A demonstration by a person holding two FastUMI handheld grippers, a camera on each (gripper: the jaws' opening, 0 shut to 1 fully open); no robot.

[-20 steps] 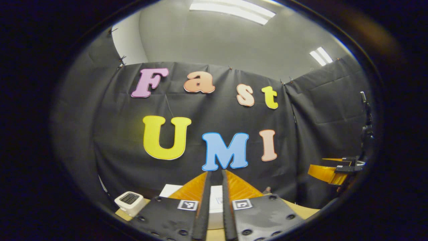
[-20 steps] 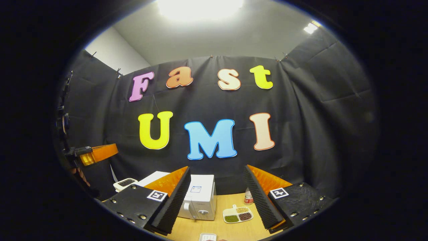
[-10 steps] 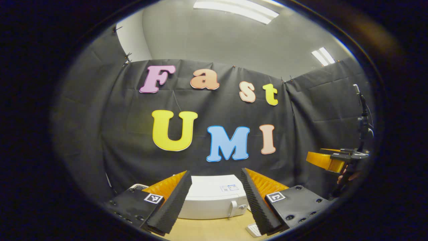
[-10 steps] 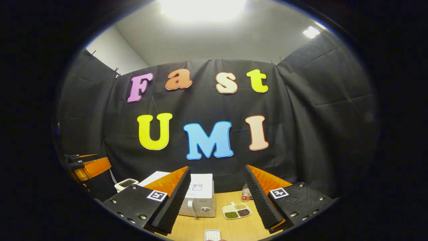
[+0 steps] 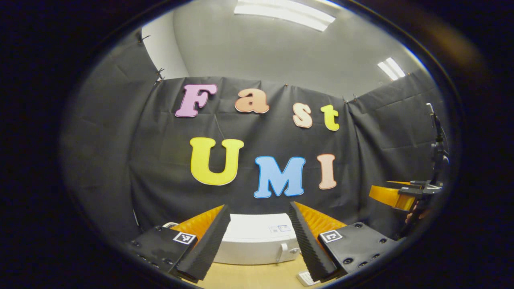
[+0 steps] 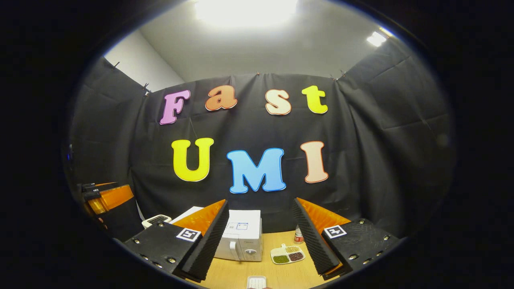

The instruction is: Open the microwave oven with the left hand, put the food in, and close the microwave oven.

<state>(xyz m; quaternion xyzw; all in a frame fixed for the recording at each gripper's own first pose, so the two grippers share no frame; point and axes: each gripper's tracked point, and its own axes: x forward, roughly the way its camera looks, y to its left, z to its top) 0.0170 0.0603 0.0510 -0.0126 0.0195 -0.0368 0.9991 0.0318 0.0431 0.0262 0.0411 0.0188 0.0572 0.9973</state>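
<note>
A white microwave oven point(image 5: 257, 239) stands shut on the wooden table, its handle point(image 5: 284, 252) near the right side of its front. My left gripper point(image 5: 259, 206) hangs open in front of it and a little above, with nothing between its fingers. In the right gripper view the microwave oven point(image 6: 243, 241) sits left of centre, and a white three-part food dish point(image 6: 287, 255) with green, brown and pale grains lies just to its right. My right gripper point(image 6: 260, 201) is open and holds nothing, well back from both. The left gripper point(image 6: 108, 196) shows at the far left, the right gripper point(image 5: 395, 196) at the far right.
A small bottle point(image 6: 298, 236) stands behind the dish. A white ribbed tray point(image 6: 257, 282) lies at the table's near edge. Left of the microwave sits a white device point(image 6: 156, 220). Bare wooden table point(image 6: 237, 275) lies in front of the microwave. Black cloth walls close in the booth.
My left gripper went from shut to open and swung so the microwave sits between its fingers. The right gripper stayed open and dipped slightly toward the table.
</note>
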